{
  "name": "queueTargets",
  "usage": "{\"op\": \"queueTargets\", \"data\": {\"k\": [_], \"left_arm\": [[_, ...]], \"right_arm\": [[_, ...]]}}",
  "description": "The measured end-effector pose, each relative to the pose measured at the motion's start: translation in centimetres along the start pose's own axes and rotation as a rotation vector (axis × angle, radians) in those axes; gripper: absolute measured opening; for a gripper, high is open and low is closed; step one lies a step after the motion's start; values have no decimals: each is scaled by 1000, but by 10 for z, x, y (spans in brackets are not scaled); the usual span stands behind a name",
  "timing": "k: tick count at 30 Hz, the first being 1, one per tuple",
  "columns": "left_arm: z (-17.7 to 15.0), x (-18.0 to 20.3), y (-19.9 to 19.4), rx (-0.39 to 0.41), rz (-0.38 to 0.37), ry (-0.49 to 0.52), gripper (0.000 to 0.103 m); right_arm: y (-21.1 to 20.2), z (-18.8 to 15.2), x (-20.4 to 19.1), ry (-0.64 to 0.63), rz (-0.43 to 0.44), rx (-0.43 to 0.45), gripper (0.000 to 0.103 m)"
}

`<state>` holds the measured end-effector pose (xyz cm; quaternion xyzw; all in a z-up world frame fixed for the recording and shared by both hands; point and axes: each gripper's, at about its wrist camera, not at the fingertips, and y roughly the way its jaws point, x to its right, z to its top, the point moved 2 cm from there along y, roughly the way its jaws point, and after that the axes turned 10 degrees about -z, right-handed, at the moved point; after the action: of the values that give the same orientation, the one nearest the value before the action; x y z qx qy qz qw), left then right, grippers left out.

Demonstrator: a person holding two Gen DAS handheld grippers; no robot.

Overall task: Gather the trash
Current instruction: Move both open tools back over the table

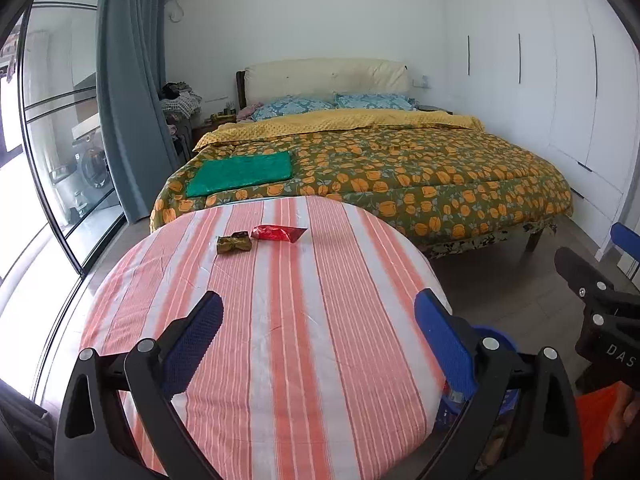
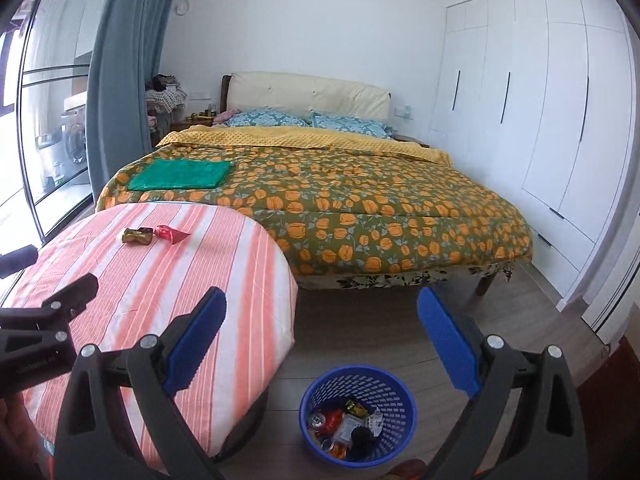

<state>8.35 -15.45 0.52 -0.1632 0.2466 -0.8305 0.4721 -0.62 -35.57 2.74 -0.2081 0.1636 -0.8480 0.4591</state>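
- Tablecloth (image 1: 280, 320): striped in salmon-orange and white.
- Two wrappers are seen on it: one red (image 1: 278, 233), one dark olive-gold (image 1: 234, 243).
- Bin (image 2: 358, 390): blue lattice plastic; mixed red, yellow, white and black scraps are seen inside.
- Quilt (image 1: 400, 176): olive green, printed with orange flowers and pale leaves.
- Folded cloth (image 1: 240, 174): bright green.
- Blanket (image 1: 340, 120): mustard yellow, dotted texture.
- Pillows (image 1: 294, 105): teal with a pale pattern.
- Headboard (image 1: 326, 76): cream.
- Curtain (image 1: 128, 80): grey-blue.
- Wardrobe (image 2: 540, 100): white, with black handle lines.
- Left gripper (image 1: 318, 336) and right gripper (image 2: 322, 340): black frames, blue pads.
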Motion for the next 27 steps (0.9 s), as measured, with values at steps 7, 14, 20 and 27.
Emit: {"op": "queueTargets", "data": {"k": [7,14,20,27], "left_arm": [[-2,-13,-3,5,17,-17,95],[-22,-36,23,-60,-41,-41,98],[-77,-92,77,-219,-103,-123,98],[-97,-148,113,-297,-113,-152,98]], "right_arm": [[-2,0,-21,-35,17,-2,94],[20,-11,-44,-76,136,-48,99],[74,-45,-87,-151,288,-181,99],[130,-71,-159,-247,391,-320,98]]}}
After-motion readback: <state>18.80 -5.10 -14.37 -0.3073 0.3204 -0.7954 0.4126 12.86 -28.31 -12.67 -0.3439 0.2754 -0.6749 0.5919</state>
